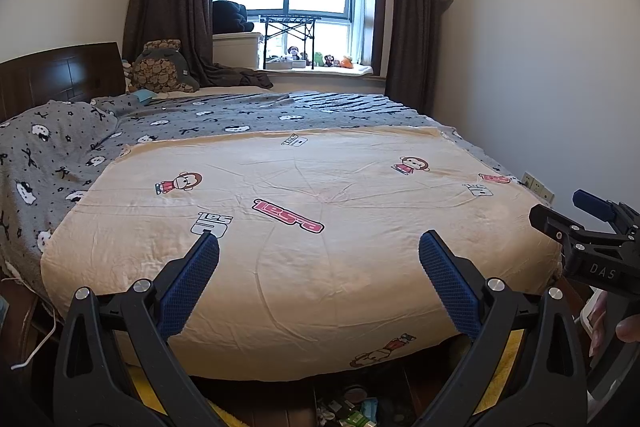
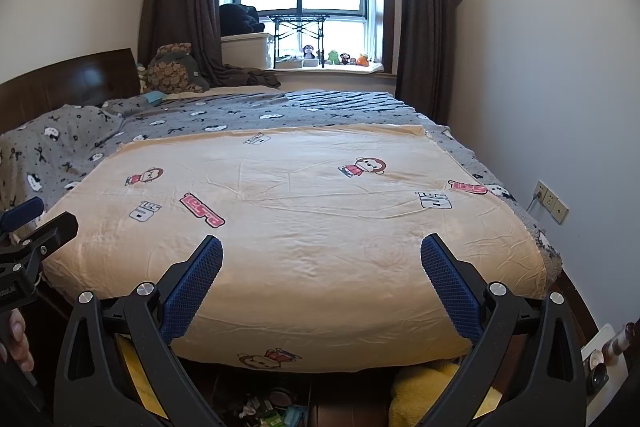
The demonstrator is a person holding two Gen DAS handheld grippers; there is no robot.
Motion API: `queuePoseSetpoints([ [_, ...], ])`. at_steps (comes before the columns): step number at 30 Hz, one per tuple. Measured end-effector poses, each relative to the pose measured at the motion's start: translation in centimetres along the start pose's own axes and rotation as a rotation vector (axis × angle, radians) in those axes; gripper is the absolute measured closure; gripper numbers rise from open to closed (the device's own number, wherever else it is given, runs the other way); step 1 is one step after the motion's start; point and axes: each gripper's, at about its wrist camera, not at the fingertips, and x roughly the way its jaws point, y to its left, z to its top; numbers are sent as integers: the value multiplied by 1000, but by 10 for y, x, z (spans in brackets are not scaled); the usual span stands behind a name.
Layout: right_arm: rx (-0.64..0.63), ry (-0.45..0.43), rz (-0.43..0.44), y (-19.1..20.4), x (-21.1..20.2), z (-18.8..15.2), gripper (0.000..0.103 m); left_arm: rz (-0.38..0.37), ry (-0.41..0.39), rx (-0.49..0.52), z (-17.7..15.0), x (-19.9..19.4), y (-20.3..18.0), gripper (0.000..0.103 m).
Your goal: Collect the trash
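Observation:
A heap of small trash (image 1: 352, 409), wrappers and green and blue packets, lies on the dark wood floor at the foot of the bed; it also shows in the right wrist view (image 2: 272, 411). My left gripper (image 1: 319, 247) is open and empty, held above the bed's near edge. My right gripper (image 2: 321, 249) is open and empty too, beside it at the same height. Each gripper shows at the edge of the other's view: the right gripper (image 1: 576, 215) and the left gripper (image 2: 36, 217). The trash is low between the gripper arms, partly hidden.
A bed (image 1: 304, 211) with a beige cartoon-print sheet fills the view, a grey blanket (image 1: 60, 155) behind it. A yellow fluffy rug (image 2: 424, 391) lies on the floor by the trash. White walls stand close right, with sockets (image 2: 552, 203). A window sill with toys is far back.

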Motion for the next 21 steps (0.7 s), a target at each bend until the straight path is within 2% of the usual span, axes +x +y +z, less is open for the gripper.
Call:
queuePoseSetpoints([
  [6, -2, 0, 0, 0, 0, 0, 4, 30, -6, -4, 1, 0, -1, 8],
  [10, -1, -3, 0, 0, -1, -1, 4, 10, -7, -5, 1, 0, -1, 8],
  [21, -1, 1, 0, 0, 0, 0, 4, 14, -10, 8, -1, 2, -6, 8],
])
